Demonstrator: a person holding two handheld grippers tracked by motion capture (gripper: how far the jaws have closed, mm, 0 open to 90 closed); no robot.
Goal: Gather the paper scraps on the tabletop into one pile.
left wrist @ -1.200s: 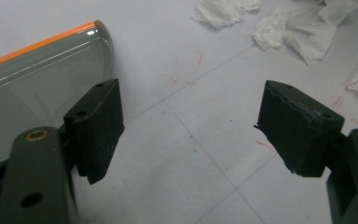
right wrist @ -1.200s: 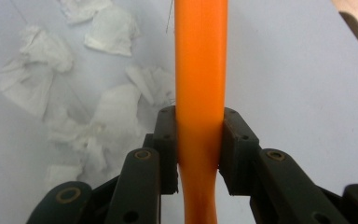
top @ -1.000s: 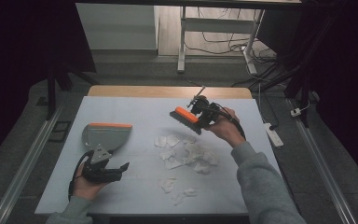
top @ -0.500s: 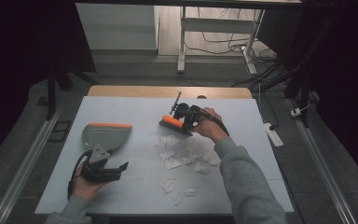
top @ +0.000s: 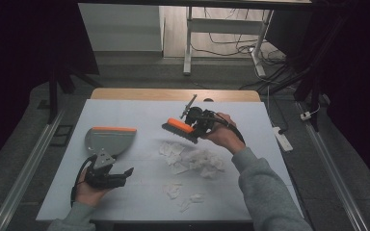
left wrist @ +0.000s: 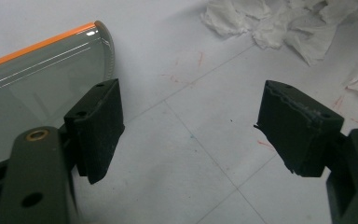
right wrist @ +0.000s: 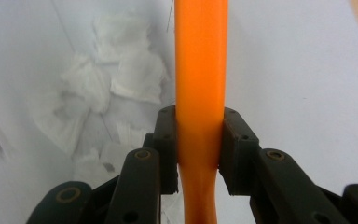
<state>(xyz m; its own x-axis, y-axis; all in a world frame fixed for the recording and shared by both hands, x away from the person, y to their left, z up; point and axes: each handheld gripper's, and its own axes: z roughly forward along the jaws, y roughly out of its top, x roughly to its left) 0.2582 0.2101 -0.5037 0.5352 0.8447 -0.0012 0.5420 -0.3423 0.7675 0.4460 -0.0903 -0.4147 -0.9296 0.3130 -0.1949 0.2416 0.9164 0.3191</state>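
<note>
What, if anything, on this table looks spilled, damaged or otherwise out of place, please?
Torn white tissue scraps lie scattered over the middle of the table, some nearer the front edge. Faint red pen marks show on the surface in the left gripper view. The dustpan lies flat and looks intact.

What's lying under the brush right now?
Under the brush, clamped in the right gripper, lies bare white table beside the crumpled paper scraps. The bristles hide whatever sits directly beneath them; I cannot tell whether they touch the table.
</note>
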